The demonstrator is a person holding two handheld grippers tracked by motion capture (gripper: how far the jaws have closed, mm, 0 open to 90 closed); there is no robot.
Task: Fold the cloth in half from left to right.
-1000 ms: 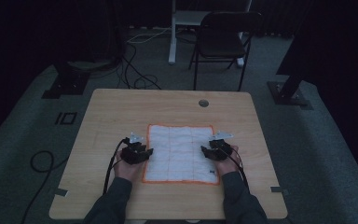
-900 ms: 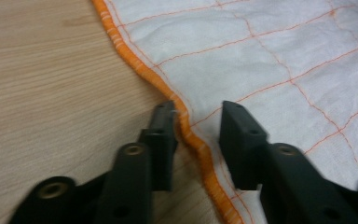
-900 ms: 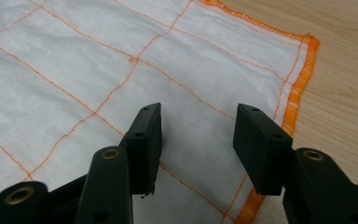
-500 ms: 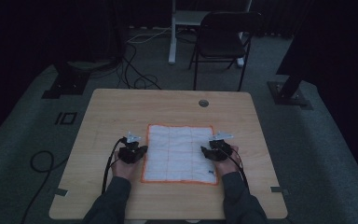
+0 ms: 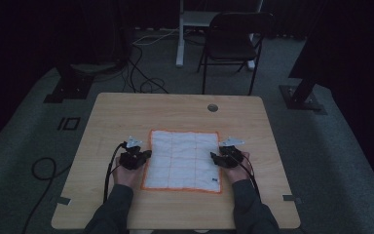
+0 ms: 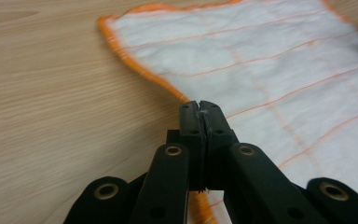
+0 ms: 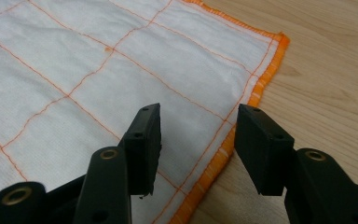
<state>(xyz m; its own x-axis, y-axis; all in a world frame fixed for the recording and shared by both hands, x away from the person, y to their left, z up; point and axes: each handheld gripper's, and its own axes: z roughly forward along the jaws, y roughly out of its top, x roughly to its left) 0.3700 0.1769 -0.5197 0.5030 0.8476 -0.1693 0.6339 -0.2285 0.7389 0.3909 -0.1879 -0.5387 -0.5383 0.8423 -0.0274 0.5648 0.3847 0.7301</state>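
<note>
Cloth (image 5: 182,160), white with thin orange grid lines and an orange stitched border, lies spread flat on the near middle of the wooden table (image 5: 175,107). Left gripper (image 5: 143,155) sits at the cloth's left edge, about halfway along it; in the left gripper view its jaws have just closed and now stand pressed together, pinching the orange hem (image 6: 144,74), which is drawn up into a slight ridge where they meet. Right gripper (image 5: 215,158) rests at the opposite edge, held in the person's right hand (image 5: 236,163). In the right gripper view its jaws stand spread apart, one over the white weave and the other over the bare wood, with the orange border running between them; the pads do not press on the fabric. A round hole (image 5: 213,107) shows in the tabletop beyond the cloth, and a dark chair (image 5: 236,36) stands on the floor past the far edge.
</note>
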